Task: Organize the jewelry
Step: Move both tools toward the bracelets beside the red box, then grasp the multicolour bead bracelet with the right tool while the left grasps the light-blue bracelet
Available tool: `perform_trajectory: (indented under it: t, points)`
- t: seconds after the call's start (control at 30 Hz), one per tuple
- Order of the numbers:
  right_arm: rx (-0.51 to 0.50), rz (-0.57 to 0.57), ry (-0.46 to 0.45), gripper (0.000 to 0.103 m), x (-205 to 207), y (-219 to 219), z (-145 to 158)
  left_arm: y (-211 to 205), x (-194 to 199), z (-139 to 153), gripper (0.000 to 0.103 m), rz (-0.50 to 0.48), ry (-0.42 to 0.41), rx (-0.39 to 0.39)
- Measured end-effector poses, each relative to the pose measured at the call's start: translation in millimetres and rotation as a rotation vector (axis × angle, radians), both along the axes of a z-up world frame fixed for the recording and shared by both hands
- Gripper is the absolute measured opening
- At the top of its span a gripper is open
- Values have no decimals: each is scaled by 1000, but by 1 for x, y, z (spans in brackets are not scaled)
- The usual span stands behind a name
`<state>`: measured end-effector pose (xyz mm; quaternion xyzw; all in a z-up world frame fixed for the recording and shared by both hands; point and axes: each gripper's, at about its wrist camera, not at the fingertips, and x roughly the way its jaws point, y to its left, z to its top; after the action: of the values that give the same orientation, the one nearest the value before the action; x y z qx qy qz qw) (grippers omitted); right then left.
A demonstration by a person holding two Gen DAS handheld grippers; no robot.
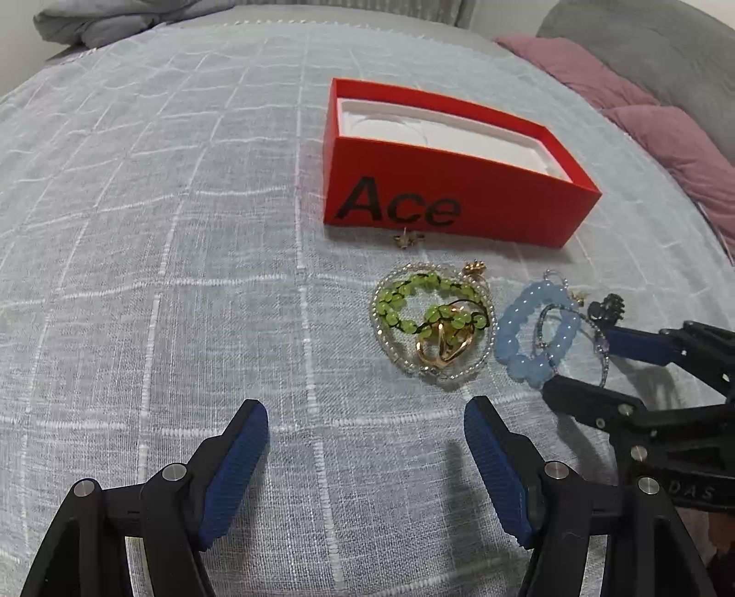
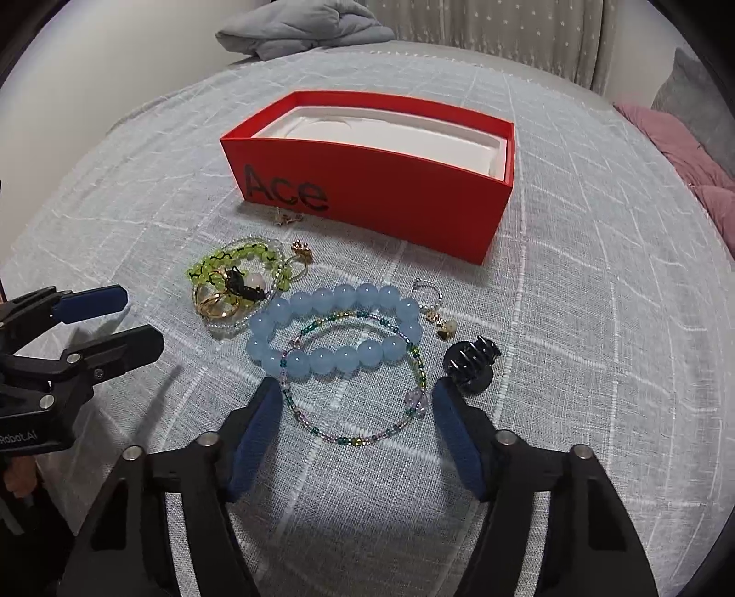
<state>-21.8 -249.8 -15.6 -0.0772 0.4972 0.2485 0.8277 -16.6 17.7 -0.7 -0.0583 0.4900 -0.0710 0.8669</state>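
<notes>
An open red box [image 1: 441, 202] [image 2: 367, 183] marked "Ace", with an empty white liner, sits on the bed. In front of it lie a green bead bracelet [image 1: 427, 303] [image 2: 229, 266] with gold rings [image 1: 443, 351], a blue bead bracelet [image 1: 533, 330] [image 2: 335, 326], a thin multicolour bead bracelet [image 2: 358, 413], small gold earrings [image 1: 408, 239] [image 2: 287, 218] and a black hair claw [image 2: 468, 363]. My left gripper [image 1: 366, 434] is open, short of the green bracelet. My right gripper [image 2: 356, 404] is open, its fingers either side of the thin bracelet.
A pale checked cloth [image 1: 183, 229] [image 2: 597, 321] covers the bed. Grey folded bedding [image 2: 303, 27] lies at the far edge. Pink and grey cushions [image 1: 666, 128] lie to the right. Each gripper shows in the other's view: the right gripper [image 1: 592, 358] and the left gripper [image 2: 138, 317].
</notes>
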Motion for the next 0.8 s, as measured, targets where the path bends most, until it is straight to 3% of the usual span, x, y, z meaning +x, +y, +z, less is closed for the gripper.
perform_trajectory:
  t: [0.07,0.17,0.47,0.8]
  points:
    - [-2,2,-3,61,3,1,0,-3,0,2,74,-17,-20,6]
    - [-13,4,-7,59,11,7,-2,-7,-1,7,60,-56,-38,-7]
    - [8,-14,-12,58,24,14,11,-28,3,8,44,-143,-73,-48]
    - [36,-81,-10,59,28,-27,29,-79,14,10,43,-321,-118,-71]
